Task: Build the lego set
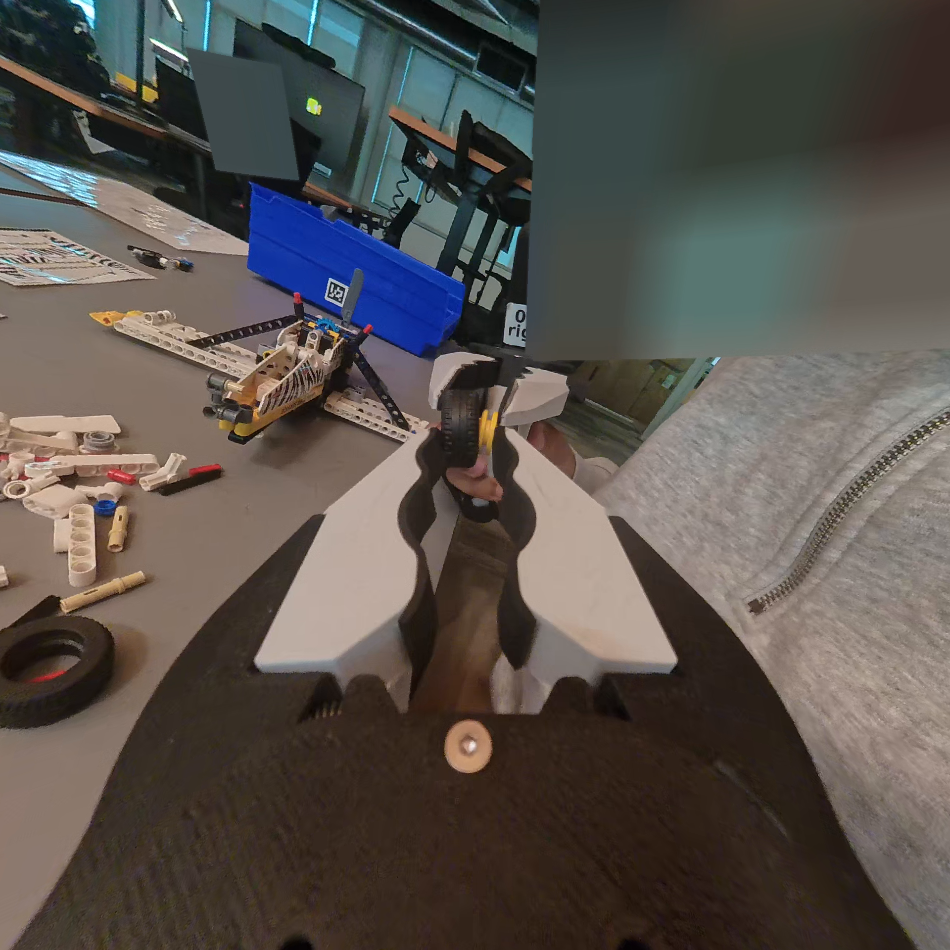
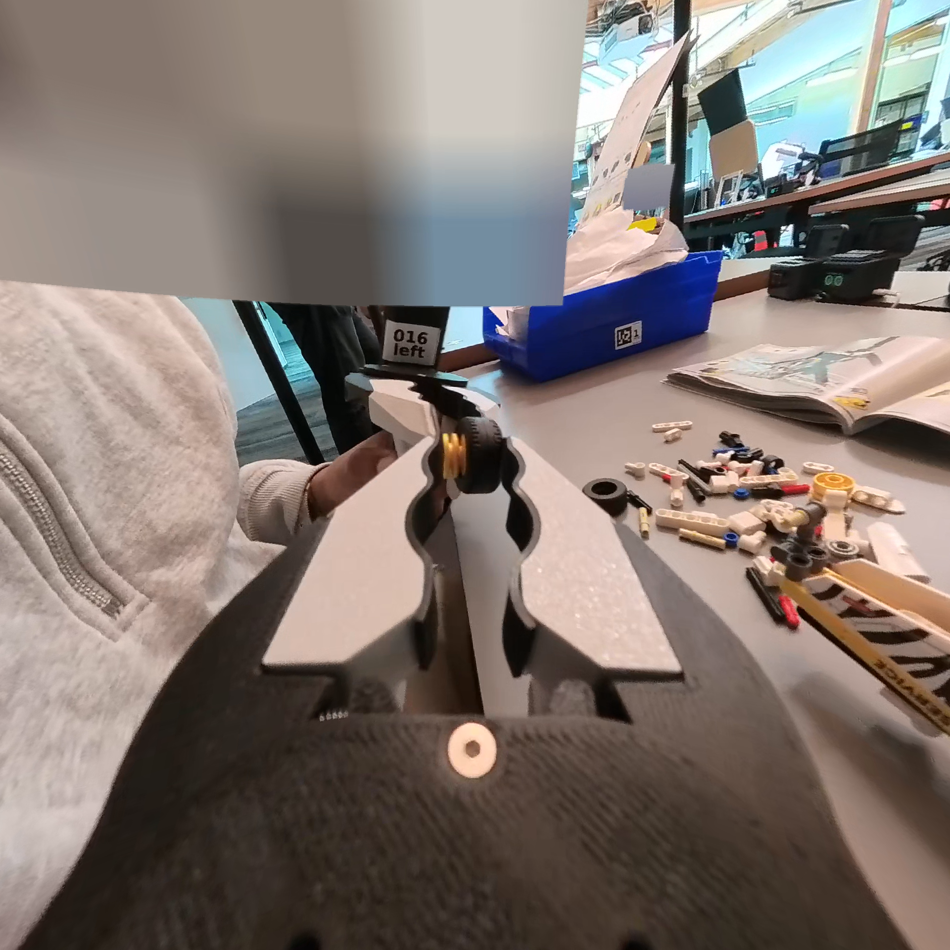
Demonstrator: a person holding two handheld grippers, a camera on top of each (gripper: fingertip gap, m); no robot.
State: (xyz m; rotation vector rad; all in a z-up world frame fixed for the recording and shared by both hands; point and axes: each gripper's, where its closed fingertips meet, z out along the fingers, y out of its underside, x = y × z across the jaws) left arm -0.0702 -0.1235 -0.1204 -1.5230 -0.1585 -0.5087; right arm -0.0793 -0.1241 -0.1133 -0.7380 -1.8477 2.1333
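A small black tyre [image 1: 459, 429] with a yellow hub [image 1: 487, 424] at its side is held in the air between both grippers. My left gripper [image 1: 470, 447] is shut on it from below in the left wrist view, and my right gripper [image 1: 496, 388] meets it tip to tip from above. In the right wrist view the tyre [image 2: 481, 455] and hub [image 2: 453, 456] sit between my right gripper's [image 2: 470, 460] closed fingers, with the left gripper [image 2: 411, 411] behind. The part-built white, yellow and striped model [image 1: 288, 375] lies on the grey table [image 1: 205, 565].
Loose pieces [image 1: 77, 488] and a large black tyre [image 1: 51, 668] lie at the left. Other loose parts [image 2: 745, 493], a small tyre [image 2: 609, 494], an open booklet [image 2: 822, 385] and a blue bin [image 2: 591, 329] are on the table. A person in a grey hoodie [image 1: 771, 565] is close by. Less than 4 cm separates the two grippers' tips.
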